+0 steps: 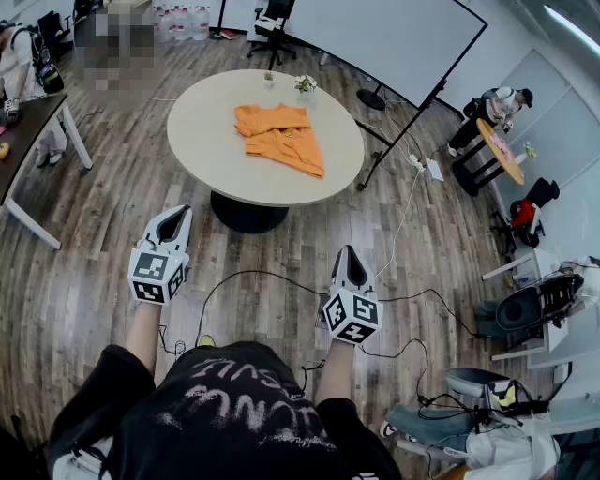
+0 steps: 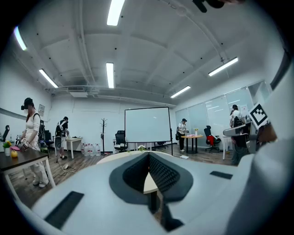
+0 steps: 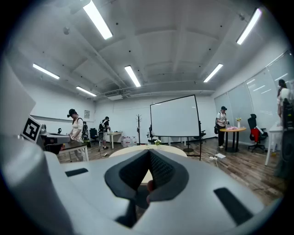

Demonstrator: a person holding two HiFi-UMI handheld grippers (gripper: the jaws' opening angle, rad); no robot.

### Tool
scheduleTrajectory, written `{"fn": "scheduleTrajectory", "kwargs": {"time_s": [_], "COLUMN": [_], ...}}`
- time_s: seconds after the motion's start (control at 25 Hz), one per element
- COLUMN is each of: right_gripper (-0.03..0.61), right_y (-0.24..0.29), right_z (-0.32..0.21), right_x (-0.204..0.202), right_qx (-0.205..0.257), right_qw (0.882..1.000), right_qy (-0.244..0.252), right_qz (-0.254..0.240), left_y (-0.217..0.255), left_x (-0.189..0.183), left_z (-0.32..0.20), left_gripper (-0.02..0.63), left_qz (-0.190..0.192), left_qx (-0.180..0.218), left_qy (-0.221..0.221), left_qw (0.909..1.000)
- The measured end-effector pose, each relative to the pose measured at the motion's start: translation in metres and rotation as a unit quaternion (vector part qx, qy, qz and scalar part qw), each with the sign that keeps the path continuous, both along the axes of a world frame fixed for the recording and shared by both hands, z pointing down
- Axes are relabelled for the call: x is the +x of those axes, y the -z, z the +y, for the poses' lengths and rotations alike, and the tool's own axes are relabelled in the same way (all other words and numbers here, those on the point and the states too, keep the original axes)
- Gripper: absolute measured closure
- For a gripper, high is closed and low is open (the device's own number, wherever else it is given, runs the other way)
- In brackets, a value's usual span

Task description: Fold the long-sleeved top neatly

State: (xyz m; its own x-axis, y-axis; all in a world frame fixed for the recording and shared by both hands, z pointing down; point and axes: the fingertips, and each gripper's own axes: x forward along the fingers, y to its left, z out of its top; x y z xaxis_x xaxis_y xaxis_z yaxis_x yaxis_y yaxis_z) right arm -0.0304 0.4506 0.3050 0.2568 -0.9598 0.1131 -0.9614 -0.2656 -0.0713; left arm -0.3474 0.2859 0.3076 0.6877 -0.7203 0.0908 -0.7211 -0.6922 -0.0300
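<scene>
Long-sleeved top (image 1: 279,137), orange: lies loosely bunched on the round surface (image 1: 202,141), untouched. Small plant (image 1: 305,84): stands at the surface's far edge, just beyond the top; its container is too small to make out. Water bottles (image 1: 178,21): clustered on the floor by the far wall. Left hand-held gripper (image 1: 176,217) and right hand-held gripper (image 1: 345,255): both clenched on nothing, jaws pressed together, held over the wood floor (image 1: 84,272), well short of the surface.
</scene>
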Motion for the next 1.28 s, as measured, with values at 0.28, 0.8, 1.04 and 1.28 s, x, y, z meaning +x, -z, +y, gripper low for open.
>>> {"fn": "scheduleTrajectory", "kwargs": {"time_s": [0.28,0.8,1.04,1.28], "right_gripper": [0.575,0.565,0.493,0.43], "right_y": [-0.0023,0.0056,0.0011,-0.0016], "right_z": [-0.0041,-0.0031,-0.0037,-0.006], "right_x": [0.0045,0.0052,0.0003,-0.0019], "right_qx": [-0.002,0.019,0.014,0.01], "right_qw": [1.0,1.0,1.0,1.0], "right_qy": [0.0,-0.001,0.01,0.02], "right_qz": [-0.003,-0.007,-0.006,-0.012], "left_y": [-0.0009,0.0037,0.0059,0.0016], "left_x": [0.0024,0.0003,0.0005,0.0064], "left_z": [-0.0022,-0.0009,-0.0021,-0.0009], "left_gripper": [0.603,0.603,0.58,0.5], "left_qz": [0.001,0.002,0.003,0.002], "left_qx": [-0.002,0.003,0.005,-0.003], "left_qy": [0.002,0.006,0.007,-0.006], "left_qw": [1.0,1.0,1.0,1.0]}}
